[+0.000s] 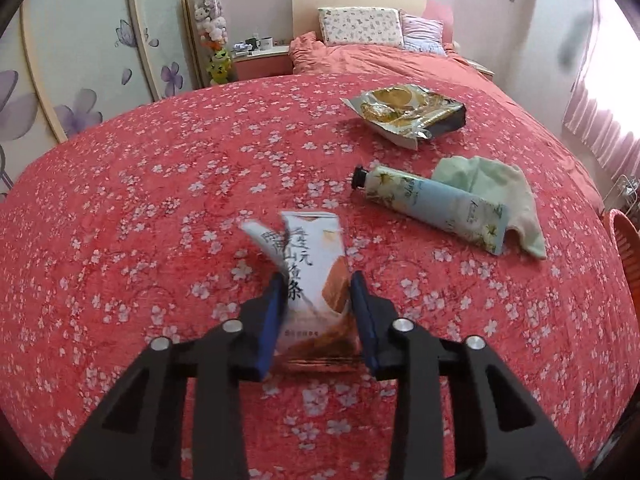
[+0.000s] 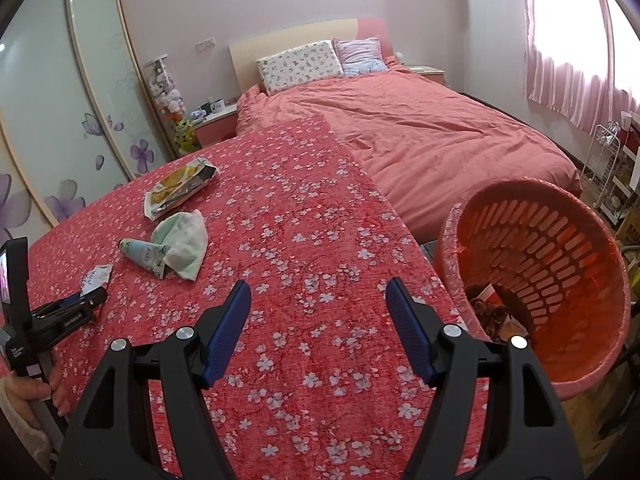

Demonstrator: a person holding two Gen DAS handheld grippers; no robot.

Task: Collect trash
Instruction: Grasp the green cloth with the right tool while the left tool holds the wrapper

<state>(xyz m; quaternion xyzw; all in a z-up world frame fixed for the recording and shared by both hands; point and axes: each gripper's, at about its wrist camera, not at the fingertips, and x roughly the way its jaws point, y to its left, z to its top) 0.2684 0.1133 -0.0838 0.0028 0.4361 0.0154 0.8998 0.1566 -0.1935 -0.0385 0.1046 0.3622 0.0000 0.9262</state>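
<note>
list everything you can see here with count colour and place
snack wrapper: one, white and orange, between the left tongs
foil bag: one, gold, far on the bedspread
hand cream tube: one, pale blue, floral, beside the cloth
cloth: one, mint green, partly under the tube
bedspread: one, red with white flowers
basket: one, orange, right of the bed, trash inside
pillows: two, at the headboard
left tongs: blue pads against the wrapper
right tongs: open, empty

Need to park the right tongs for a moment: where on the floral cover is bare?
Bare: the wide stretch between the green cloth and the orange basket, under the right tongs. Crowded: the left side, around tube, gold wrapper and left tongs.
</note>
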